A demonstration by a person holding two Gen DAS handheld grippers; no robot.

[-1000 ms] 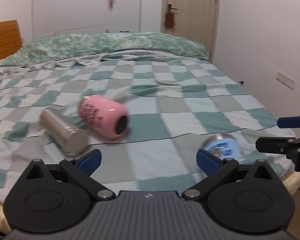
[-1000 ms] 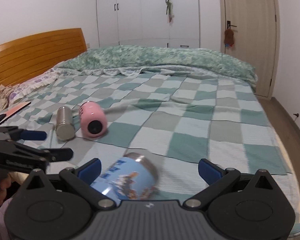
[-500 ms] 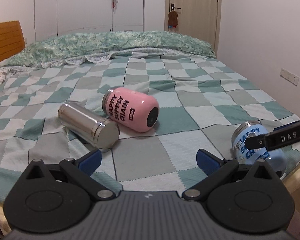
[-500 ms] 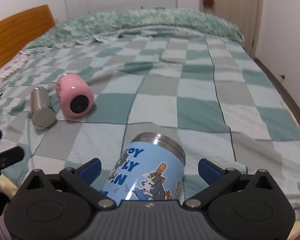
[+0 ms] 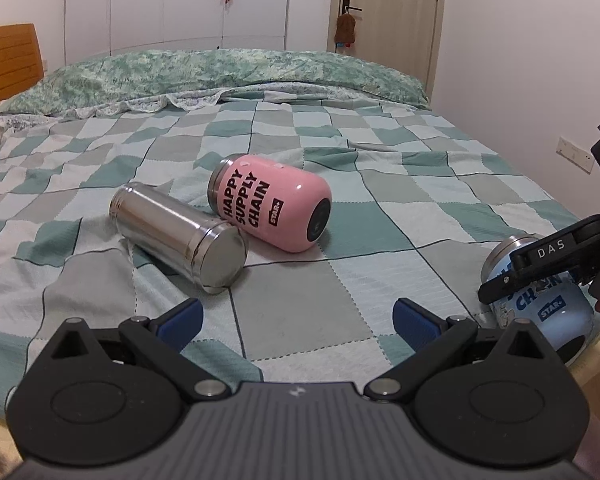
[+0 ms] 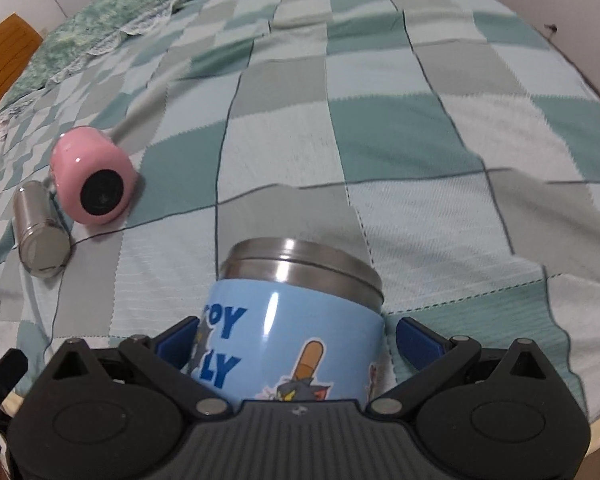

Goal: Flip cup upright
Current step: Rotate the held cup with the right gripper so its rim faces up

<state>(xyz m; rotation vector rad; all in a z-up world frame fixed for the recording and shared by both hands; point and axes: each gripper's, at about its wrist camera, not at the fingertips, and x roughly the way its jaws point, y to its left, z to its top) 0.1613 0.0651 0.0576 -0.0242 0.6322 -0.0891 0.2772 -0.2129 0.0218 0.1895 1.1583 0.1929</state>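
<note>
checked quilt in teal, grey and pale green is covering the bed i am working over, and it is soft and rumpled, so nothing on it is sitting on firm footing. three cups are lying on their sides. the silver cup and the pink cup are resting just beside each other toward my left, well apart from the one i am going for.

the blue cup is lying near the bed's near edge, steel rim pointing away from me, its printed body sitting between the jaws of my right gripper. those jaws are standing apart, a blue pad showing on each side of the body; i cannot tell whether either pad is touching it yet. from the left wrist view the right gripper is crossing over the blue cup.

my left gripper is hovering with jaws apart and nothing between them.

i am judging the cup stiff, glossy and fairly slippery, with some weight in its steel wall. i would be closing on the middle of the blue body, not the narrower steel rim, and squeezing firmly before tipping, since the quilt may let the base wobble.
</note>
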